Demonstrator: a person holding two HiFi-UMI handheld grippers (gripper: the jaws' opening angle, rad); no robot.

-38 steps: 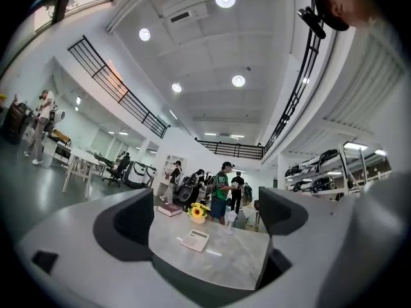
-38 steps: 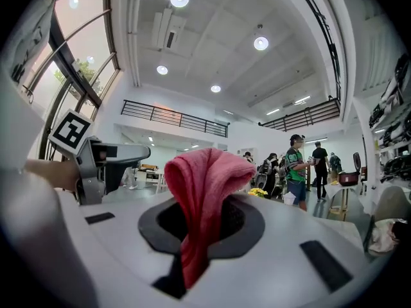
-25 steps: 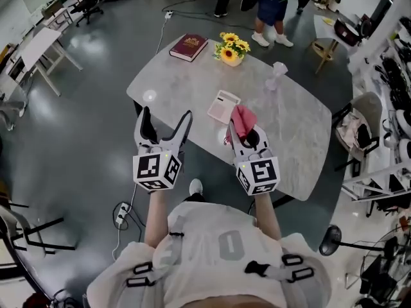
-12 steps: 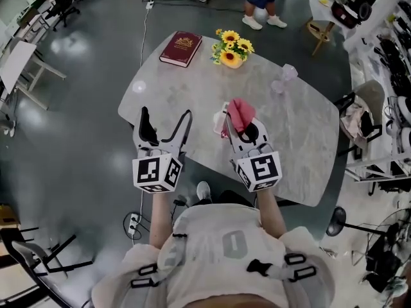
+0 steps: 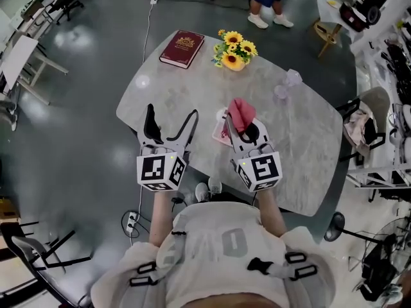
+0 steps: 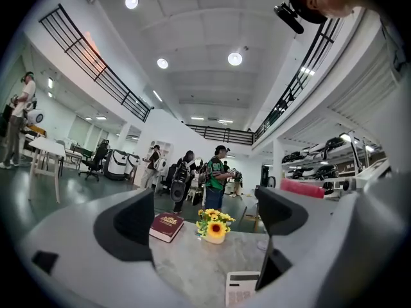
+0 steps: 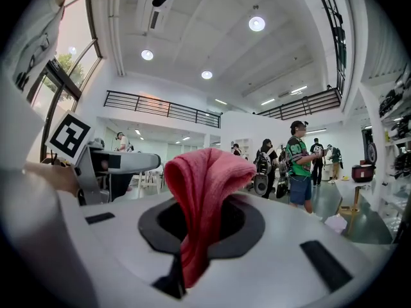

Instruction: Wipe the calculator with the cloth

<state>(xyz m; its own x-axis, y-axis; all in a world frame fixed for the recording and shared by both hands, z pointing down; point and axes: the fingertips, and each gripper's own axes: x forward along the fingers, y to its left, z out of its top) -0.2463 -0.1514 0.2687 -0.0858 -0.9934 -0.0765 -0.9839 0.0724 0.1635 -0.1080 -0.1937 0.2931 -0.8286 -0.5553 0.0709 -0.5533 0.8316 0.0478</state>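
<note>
The grey stone worktop (image 5: 302, 140) carries a dark red book (image 5: 182, 49) and a pot of sunflowers (image 5: 234, 49) at its far edge, and the calculator (image 5: 219, 130) close to the middle of its near edge. Of the two tools, the left tool (image 5: 172, 112) hangs over the near-left edge with its jaws spread wide and nothing between them. Its own view looks across the worktop, with the calculator (image 6: 242, 289) low and just inside its right jaw. The right tool (image 5: 241, 128) is clamped tight on the pink cloth (image 7: 202, 197), which stands up out of the closed jaws in a folded bunch. A second ago the calculator's whole pale face lay open to the left of that cloth. Now the right tool has come in over it, so that in the head view the cloth (image 5: 241, 113) and the jaws cover its right part and only a strip on the left shows. I judge from this that the approach is finished and the wiping is about to start or just starting. Whether the cloth already touches the calculator cannot be told, since the right gripper view looks out level and does not show the calculator.
</note>
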